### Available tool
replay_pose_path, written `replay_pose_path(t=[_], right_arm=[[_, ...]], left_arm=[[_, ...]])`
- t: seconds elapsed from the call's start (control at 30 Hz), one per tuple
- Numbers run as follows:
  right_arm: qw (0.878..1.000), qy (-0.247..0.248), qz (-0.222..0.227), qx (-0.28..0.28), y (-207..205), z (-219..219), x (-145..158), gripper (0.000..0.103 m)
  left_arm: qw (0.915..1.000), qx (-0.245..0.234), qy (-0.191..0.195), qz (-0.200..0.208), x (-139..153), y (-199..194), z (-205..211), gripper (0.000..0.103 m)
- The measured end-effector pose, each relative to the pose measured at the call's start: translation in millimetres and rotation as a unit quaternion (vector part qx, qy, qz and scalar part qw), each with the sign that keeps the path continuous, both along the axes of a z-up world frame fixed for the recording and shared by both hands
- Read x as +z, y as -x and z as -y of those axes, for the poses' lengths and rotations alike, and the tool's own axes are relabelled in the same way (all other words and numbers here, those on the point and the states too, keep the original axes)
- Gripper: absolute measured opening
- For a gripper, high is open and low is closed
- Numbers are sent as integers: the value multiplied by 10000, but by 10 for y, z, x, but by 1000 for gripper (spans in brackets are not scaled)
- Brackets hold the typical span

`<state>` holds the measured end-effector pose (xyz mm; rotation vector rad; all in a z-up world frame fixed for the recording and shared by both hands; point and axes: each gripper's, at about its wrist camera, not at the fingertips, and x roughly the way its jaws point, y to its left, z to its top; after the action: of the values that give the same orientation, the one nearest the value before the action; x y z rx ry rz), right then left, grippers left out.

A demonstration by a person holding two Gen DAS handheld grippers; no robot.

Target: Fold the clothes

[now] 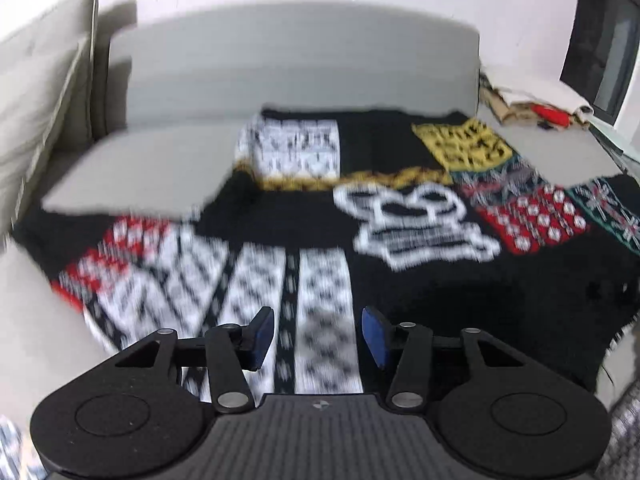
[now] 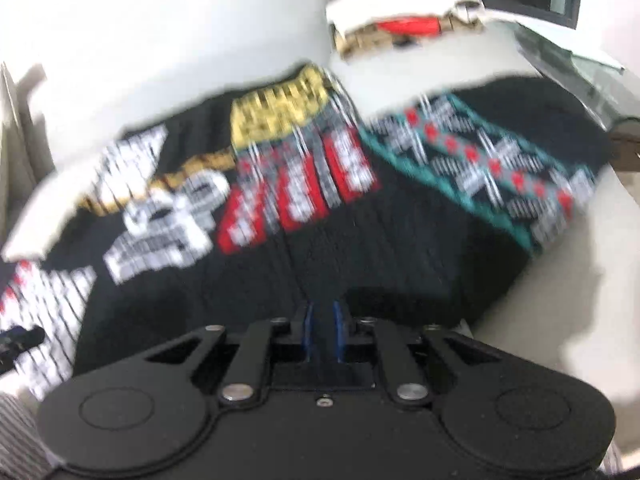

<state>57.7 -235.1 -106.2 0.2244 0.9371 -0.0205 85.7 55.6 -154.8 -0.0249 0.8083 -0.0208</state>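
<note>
Nearest the left wrist lens, the left gripper [image 1: 318,334] stands released, its two blue-padded fingers [image 1: 262,332] spread wide over a white-and-black patterned band at the near hem of the black knitted sweater with patchwork panels [image 1: 304,224]. Nothing lies between the pads, and whether they touch the knit cannot be told through the blur.

In the right wrist view, the right gripper [image 2: 322,334] is clenched, its pads nearly together with black fabric bunched right at them, at 6 o'clock in the frame. It appears to be pinching the sweater's near edge, though the blur keeps this from being certain.

The sweater lies spread flat across the pale grey sofa seat [image 1: 132,160]. Beyond the hem, toward the middle, sits a white skull-and-crossbones motif [image 1: 416,224]; a red-and-white panel is at 3 o'clock of it, a yellow patch [image 1: 464,144] at 1 o'clock, and one teal-edged sleeve [image 2: 492,168] runs off toward 2 o'clock in the right view.

Farthest away, the sofa backrest [image 1: 296,64] spans 12 o'clock, with a heap of tan and red items [image 1: 536,110] at 2 o'clock.

To do this step well, I judge the left claw should close on the hem level with the right one's hold, so both lift together and the fold line stays straight. A grip through both layers would keep the back from sagging.
</note>
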Motion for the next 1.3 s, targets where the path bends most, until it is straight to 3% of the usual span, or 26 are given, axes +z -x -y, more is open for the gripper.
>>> replay_pose_path(t=[0.23, 0.37, 0.53, 0.6, 0.7, 0.77, 0.8, 0.87, 0.97, 1.13, 1.3], right_arm=[[9996, 209, 168, 2, -809, -64, -203, 11], [9951, 721, -643, -199, -1069, -5, -646, 0], [9915, 996, -808, -213, -1116, -101, -720, 0], [9938, 799, -747, -216, -1053, -89, -493, 0], [9980, 330, -502, -217, -894, -34, 0, 23], [9999, 90, -61, -36, -712, -15, 499, 43], [9999, -40, 135, 64, -641, 1, 725, 48], [9979, -321, 486, 265, -549, 44, 1122, 67], [9931, -577, 947, 393, -487, 110, 1556, 76], [9839, -958, 1461, 380, -632, 193, 1793, 83], [9822, -1210, 1416, 263, -1207, 300, 1440, 83]], left_arm=[[9992, 339, 194, 43, -244, -683, -229, 47], [9970, 398, 317, -586, -559, -921, -314, 49], [9976, 224, 160, -631, -515, -925, -271, 48], [9980, 126, 243, -568, -360, -867, -283, 42], [9991, 23, 383, -179, 21, -686, -289, 43], [9988, -55, 470, 147, 358, -563, -345, 44], [9983, -66, 486, 307, 502, -519, -373, 45], [9970, -66, 464, 623, 782, -475, -424, 55], [9934, -6, 574, 994, 1103, -448, -531, 58], [9903, 28, 551, 1275, 1254, -672, -673, 64], [9933, 132, 498, 1037, 965, -1302, -798, 67]])
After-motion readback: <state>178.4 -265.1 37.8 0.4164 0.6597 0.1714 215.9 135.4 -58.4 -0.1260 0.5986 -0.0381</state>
